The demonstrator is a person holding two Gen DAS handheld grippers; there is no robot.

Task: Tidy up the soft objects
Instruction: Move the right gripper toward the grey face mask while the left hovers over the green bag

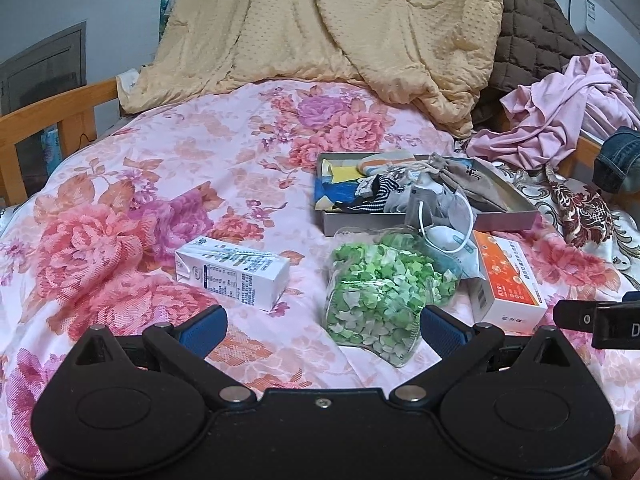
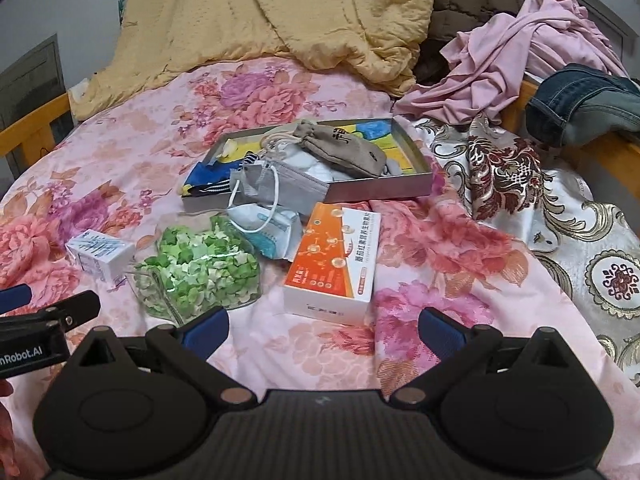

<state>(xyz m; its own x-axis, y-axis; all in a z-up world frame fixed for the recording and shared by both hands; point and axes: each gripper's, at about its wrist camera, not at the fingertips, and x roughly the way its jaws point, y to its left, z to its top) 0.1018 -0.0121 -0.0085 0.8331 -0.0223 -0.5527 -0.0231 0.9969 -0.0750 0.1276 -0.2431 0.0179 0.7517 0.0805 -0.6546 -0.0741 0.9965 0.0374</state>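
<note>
Left wrist view: left tool (image 1: 322, 330), blue-padded fingers spread wide, holding nothing, poised low over a bed with a pink floral sheet (image 1: 168, 184). Between and just beyond the fingers, a clear jar of green paper stars (image 1: 380, 292) lying on its side. To its left, apart from it, a white milk carton (image 1: 232, 274) lying flat. To its right, an orange-and-white box (image 1: 508, 280). Behind the jar, a shallow grey tray (image 1: 504, 220) holding the soft items: a tan drawstring pouch (image 1: 468, 182), a striped sock (image 1: 380, 192) and coloured cloths. A grey face mask (image 1: 432, 204) hangs over the tray's near wall; a white mask in a wrapper (image 1: 452, 244) lies between jar and box. Yellow quilt (image 1: 320, 24) heaped at the head of the bed; pink garment (image 1: 560, 108) at far right. Part of the right tool enters at the right edge. Right wrist view: right tool (image 2: 323, 330), fingers likewise wide apart and empty, above the sheet with the orange-and-white box (image 2: 336, 260) just ahead. Jar of stars (image 2: 200, 272) ahead left, beside the left finger. Tray (image 2: 380, 192) further back, pouch (image 2: 344, 148) lying across its contents, grey mask (image 2: 280, 186) draped over the near wall, wrapped white mask (image 2: 268, 228) below it. Milk carton (image 2: 100, 254) at left. Brocade cloth (image 2: 560, 216) at right, denim garment (image 2: 584, 100) on the wooden bed rail beyond. Left tool's tip visible at left edge.
</note>
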